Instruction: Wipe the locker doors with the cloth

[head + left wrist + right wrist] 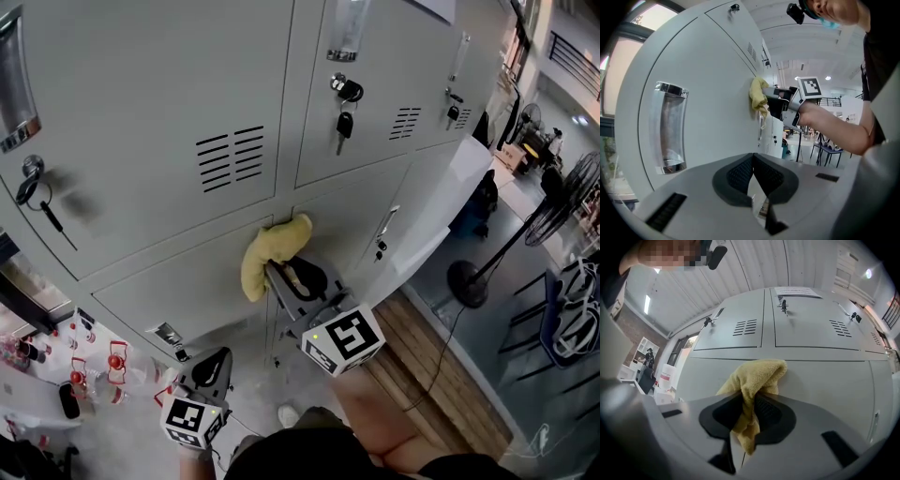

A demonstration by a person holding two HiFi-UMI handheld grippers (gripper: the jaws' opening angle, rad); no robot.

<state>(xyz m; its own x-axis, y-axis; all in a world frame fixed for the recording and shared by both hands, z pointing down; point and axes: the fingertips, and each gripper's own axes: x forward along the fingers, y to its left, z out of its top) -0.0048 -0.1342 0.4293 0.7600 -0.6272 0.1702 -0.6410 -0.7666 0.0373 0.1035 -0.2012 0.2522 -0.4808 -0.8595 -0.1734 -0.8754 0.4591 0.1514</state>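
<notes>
Your right hand-held gripper (749, 405) has its jaws closed on the yellow cloth (757, 373). A fold bunches out past the tips and a tail hangs down between the pads. The bunched end is pressed flat against a lower-row locker door (192, 286), just under that door's top edge and close to its upper right corner, where the seam to the neighbouring door runs.

Your left hand-held gripper (752, 165) hangs low beside the lockers, well apart from the cloth. Its pads are together at the tips with nothing between them. It takes no part in the wiping.

You look to be in the wiping step itself, with the cloth in contact and most of this door's face below it not yet covered, as far as the pictures let you judge.

The next move probably calls for a stroke from that top corner across or down the panel. Keep the bunched end square to the metal so the cloth, and not the jaw tips, rides on the paint. The grip sits near the middle of the cloth, so keep it firm; a loose tail could drag or pull free.

On the upper-row doors (141, 112), mind the keys (345, 122) dangling from the locks and the vent slots (230, 157), where a fold could snag.
</notes>
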